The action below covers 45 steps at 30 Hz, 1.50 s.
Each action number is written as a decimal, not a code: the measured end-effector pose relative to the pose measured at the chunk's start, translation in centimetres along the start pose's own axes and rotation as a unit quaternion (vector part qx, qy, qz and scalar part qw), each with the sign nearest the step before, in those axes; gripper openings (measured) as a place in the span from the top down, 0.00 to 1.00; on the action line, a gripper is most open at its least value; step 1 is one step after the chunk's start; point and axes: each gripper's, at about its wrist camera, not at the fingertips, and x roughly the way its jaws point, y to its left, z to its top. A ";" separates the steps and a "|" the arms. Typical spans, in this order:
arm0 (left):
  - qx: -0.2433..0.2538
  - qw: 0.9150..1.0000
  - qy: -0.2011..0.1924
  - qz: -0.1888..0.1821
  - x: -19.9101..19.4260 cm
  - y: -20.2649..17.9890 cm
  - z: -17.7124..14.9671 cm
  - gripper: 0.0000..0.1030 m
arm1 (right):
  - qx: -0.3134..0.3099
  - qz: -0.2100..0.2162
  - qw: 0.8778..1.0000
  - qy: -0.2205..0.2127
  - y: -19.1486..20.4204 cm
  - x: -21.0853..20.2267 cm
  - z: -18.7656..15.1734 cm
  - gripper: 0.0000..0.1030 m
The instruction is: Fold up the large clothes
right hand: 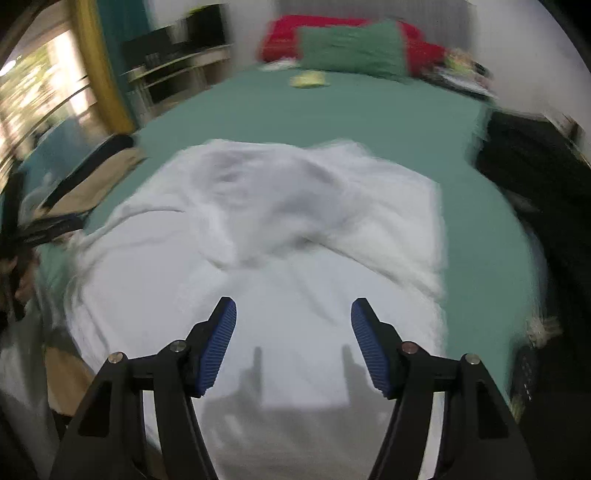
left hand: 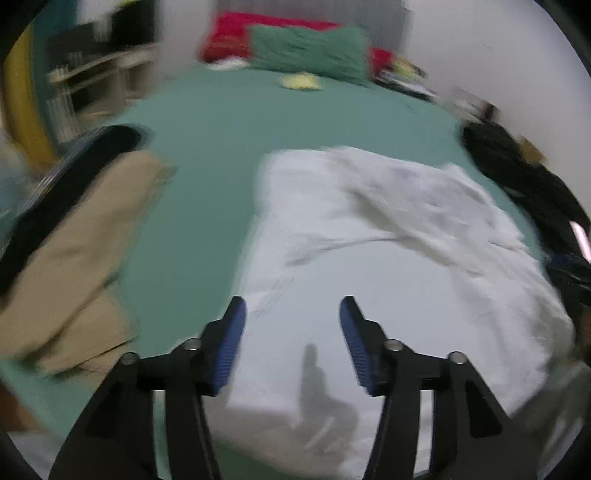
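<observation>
so, by the bed's (left hand: 221, 122) left edge lie tan trousers (left hand: 74, 266); the left gripper (left hand: 291, 314) hangs with jaws apart, nothing between them, over the rumpled white garment (left hand: 388, 229) spread at the near edge; the right gripper (right hand: 293, 314) likewise gapes empty above it; green pillow (right hand: 351, 50) at the far edge

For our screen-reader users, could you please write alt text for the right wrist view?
A rumpled white garment lies spread on a green-sheeted bed, with the open, empty right gripper above its near edge. A green pillow and red bedding sit at the far end.
</observation>
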 end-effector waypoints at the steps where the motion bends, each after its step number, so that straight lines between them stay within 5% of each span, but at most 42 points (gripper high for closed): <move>1: -0.020 1.000 0.001 0.021 -0.2 1.5 -0.7 0.39 | 0.018 -0.008 1.000 0.007 -1.3 -0.5 -0.8 0.37; 6: -0.087 0.994 0.031 0.061 0.9 5.8 -3.2 0.34 | 0.125 -0.053 0.989 0.065 -6.6 -1.3 -5.5 0.37; 11: -0.074 0.996 0.042 0.016 1.9 4.3 -3.4 0.31 | 0.178 -0.037 0.978 0.103 -8.1 -0.3 -7.9 0.37; 14: -0.038 0.993 0.103 0.038 4.3 2.8 -4.6 0.31 | 0.181 -0.006 0.976 0.119 -7.1 1.2 -8.1 0.37; 15: -0.032 0.994 0.099 0.042 4.1 2.5 -4.9 0.31 | 0.172 -0.007 0.978 0.121 -6.5 1.4 -8.1 0.40; 16: -0.024 0.994 0.094 0.046 3.8 2.3 -5.1 0.31 | 0.159 -0.013 0.979 0.126 -6.0 1.5 -8.0 0.59; 17: -0.018 0.994 0.099 0.046 3.7 2.1 -5.2 0.38 | 0.149 -0.017 0.980 0.129 -5.4 1.4 -7.9 0.83; 18: -0.015 0.994 0.098 0.039 3.7 2.1 -5.3 0.47 | 0.144 -0.005 0.981 0.128 -5.0 1.4 -7.9 0.92; 19: -0.014 0.995 0.096 0.036 3.5 2.2 -5.4 0.77 | 0.139 0.006 0.982 0.126 -4.6 1.3 -8.0 0.93; 20: -0.016 0.995 0.097 0.031 3.2 2.3 -5.4 0.94 | 0.133 0.000 0.983 0.126 -4.2 1.2 -8.2 0.94; 21: -0.021 0.995 0.094 0.023 2.9 2.5 -5.5 0.94 | 0.124 -0.006 0.984 0.125 -3.8 1.1 -8.1 0.94; 28: -0.038 0.998 0.047 -0.004 -2.9 3.0 -4.6 0.95 | 0.121 -0.017 0.990 0.064 -4.0 -5.0 -7.4 0.95; 35: -0.046 0.998 0.041 -0.024 -6.7 3.2 -3.3 0.95 | 0.106 -0.018 0.994 0.021 -4.9 -9.5 -5.2 0.95; 40: -0.046 0.998 -0.007 -0.037 -6.8 2.5 1.8 0.94 | 0.086 -0.014 0.996 -0.032 -6.1 -9.1 0.5 0.95; 45: -0.064 0.995 -0.049 -0.053 -2.8 2.3 9.2 0.94 | 0.085 -0.015 0.993 -0.079 -9.3 -6.6 6.6 0.95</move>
